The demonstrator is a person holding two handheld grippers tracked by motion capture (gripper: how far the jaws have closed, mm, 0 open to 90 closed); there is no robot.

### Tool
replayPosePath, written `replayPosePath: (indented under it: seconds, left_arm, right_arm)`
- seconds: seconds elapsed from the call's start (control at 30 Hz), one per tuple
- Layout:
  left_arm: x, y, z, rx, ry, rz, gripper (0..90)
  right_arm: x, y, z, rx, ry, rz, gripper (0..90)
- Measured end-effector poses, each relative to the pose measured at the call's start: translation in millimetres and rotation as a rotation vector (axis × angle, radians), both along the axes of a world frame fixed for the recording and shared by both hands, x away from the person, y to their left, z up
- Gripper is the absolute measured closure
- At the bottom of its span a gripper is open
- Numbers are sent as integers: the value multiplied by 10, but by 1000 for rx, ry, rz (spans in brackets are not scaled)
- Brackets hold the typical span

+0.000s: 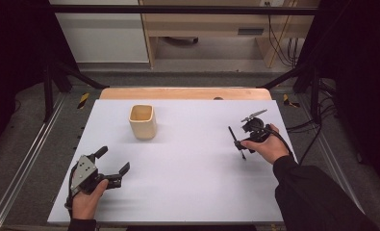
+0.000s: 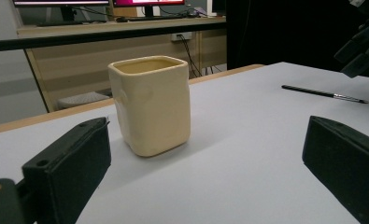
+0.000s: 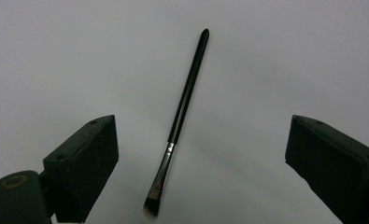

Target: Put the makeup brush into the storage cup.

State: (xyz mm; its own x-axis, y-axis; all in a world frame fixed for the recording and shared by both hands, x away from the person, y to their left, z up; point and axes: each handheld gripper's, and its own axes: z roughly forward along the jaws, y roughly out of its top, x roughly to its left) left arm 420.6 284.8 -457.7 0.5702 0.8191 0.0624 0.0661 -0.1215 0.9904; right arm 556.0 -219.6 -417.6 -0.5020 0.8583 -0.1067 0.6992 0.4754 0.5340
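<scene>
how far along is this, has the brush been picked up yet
Nothing looks done yet: the brush lies flat on the white table, apart from the cream cup. In hand: the right gripper hangs open over the brush. Grasping and any placing remain. The left gripper is open, holding nothing.

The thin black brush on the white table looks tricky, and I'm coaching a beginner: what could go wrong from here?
The thin black brush lies flat on the white table, so the right hand-held gripper, open above it, may pinch the surface or flick the brush away. Gripped near its bristle end, the long handle could tilt. The cream square ceramic cup stands unheld and might tip if knocked.
</scene>
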Motion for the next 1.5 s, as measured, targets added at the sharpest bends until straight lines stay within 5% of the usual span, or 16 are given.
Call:
replayPosePath:
  seconds: [1.5]
  left_arm:
    - [8, 7, 5, 5, -2, -3, 10]
  right_arm:
    - [192, 143, -216, 33, 67, -34, 191]
